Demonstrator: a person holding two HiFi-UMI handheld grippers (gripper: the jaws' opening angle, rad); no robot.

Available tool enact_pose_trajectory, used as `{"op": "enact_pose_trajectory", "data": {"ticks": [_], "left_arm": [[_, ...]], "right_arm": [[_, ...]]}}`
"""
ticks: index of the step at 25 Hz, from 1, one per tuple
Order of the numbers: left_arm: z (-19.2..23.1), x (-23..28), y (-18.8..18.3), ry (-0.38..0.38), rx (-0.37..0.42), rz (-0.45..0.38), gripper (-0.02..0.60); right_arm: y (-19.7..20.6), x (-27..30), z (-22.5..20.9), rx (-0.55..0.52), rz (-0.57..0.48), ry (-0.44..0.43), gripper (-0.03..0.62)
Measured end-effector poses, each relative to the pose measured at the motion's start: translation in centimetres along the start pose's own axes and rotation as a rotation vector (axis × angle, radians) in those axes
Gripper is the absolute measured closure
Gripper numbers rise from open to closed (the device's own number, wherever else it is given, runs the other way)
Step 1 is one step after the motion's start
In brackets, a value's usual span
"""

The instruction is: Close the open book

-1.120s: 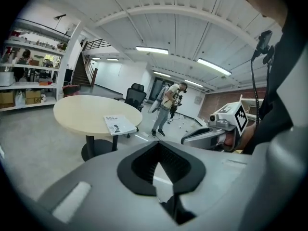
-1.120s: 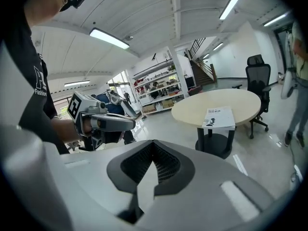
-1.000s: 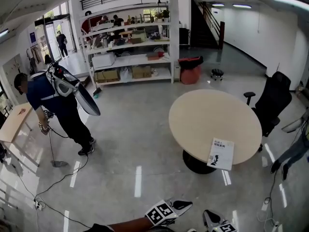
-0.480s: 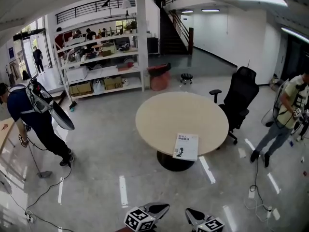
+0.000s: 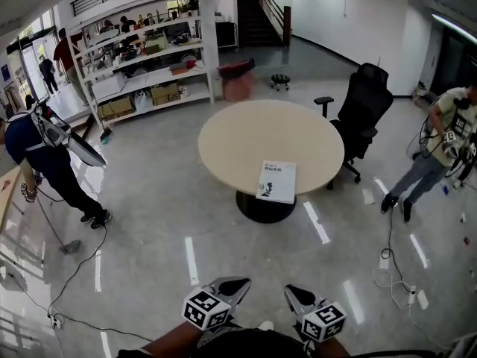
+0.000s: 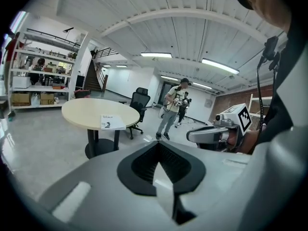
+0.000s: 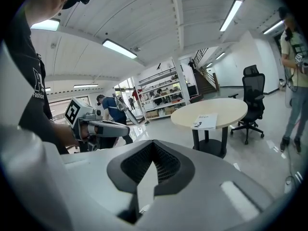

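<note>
Head view: the left gripper [image 5: 234, 283] and right gripper [image 5: 293, 294] sit side by side at 6 o'clock in the frame, each with its jaws pressed together on nothing, well apart from the round table [image 5: 238, 136] at 12 o'clock. The book [image 5: 276, 182] lies flat at the table's 6 o'clock edge, printed cover up, with a black office chair [image 5: 363, 110] at the table's 2 o'clock.

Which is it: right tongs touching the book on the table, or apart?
Apart. The head view shows the right tongs low in frame, with bare floor between them and the book on the round table.
</note>
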State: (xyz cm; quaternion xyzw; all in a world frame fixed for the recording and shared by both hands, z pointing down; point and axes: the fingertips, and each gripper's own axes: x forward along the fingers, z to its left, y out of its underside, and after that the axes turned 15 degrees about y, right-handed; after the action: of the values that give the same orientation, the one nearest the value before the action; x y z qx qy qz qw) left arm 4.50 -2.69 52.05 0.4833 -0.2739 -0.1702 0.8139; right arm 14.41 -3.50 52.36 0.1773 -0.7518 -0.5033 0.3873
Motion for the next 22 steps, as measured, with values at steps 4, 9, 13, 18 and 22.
{"op": "enact_pose_trajectory", "data": {"ticks": [4,9,13,18,22], "left_arm": [[0.9,-0.5,-0.4,0.021,0.036,0.059,0.574],[3.4,-3.1,-1.1,0.038,0.061,0.087,0.574],[4.6,-3.4,-0.3,0.062,0.047,0.099,0.574],[6.3,-3.9,-0.5,0.083,0.045,0.103,0.574],[7.4,-4.3,-1.2,0.088,0.055,0.084,0.574]], "right_arm": [[-0.2,1.4,0.7,0.019,0.024,0.006,0.586],[-1.3,4.6,3.2,-0.002,0.055,0.004,0.586],[-1.4,6.7,4.0,0.013,0.067,0.032,0.586],[-2.1,7.8,4.2,0.042,0.053,0.086,0.586],[-2.1,8.2,4.5,0.058,0.056,0.099,0.586]]}}
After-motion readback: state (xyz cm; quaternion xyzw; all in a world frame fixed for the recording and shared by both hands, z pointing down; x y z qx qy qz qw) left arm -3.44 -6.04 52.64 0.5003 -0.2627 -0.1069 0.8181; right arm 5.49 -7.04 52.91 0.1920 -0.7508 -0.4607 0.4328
